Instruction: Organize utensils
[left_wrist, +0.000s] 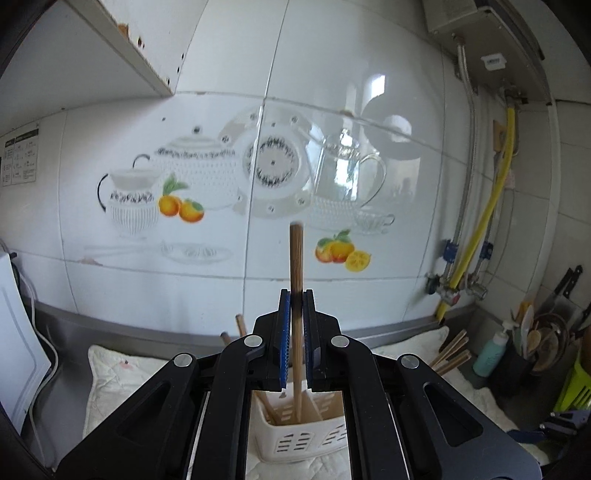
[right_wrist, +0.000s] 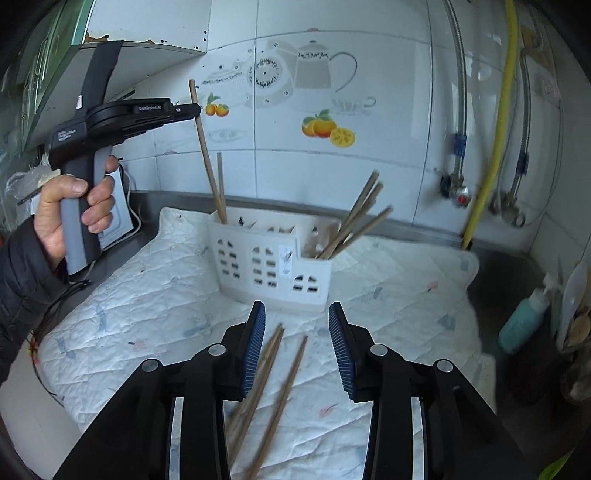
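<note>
My left gripper (left_wrist: 296, 295) is shut on a wooden chopstick (left_wrist: 296, 258) held upright, its lower end inside the left compartment of the white slotted utensil caddy (left_wrist: 295, 435). The right wrist view shows that gripper (right_wrist: 194, 109), the chopstick (right_wrist: 207, 162) and the caddy (right_wrist: 273, 258), with another chopstick beside it and several chopsticks (right_wrist: 358, 218) leaning in the right compartment. My right gripper (right_wrist: 297, 317) is open, low over loose chopsticks (right_wrist: 280, 384) lying on the white quilted cloth (right_wrist: 147, 295) in front of the caddy.
A tiled wall with a teapot decal (right_wrist: 314, 74) stands behind. A yellow hose (right_wrist: 495, 147) and metal pipes run at the right. A teal soap bottle (right_wrist: 521, 321) and a utensil holder (left_wrist: 535, 343) stand at the right edge. A white appliance (left_wrist: 14, 332) is at the left.
</note>
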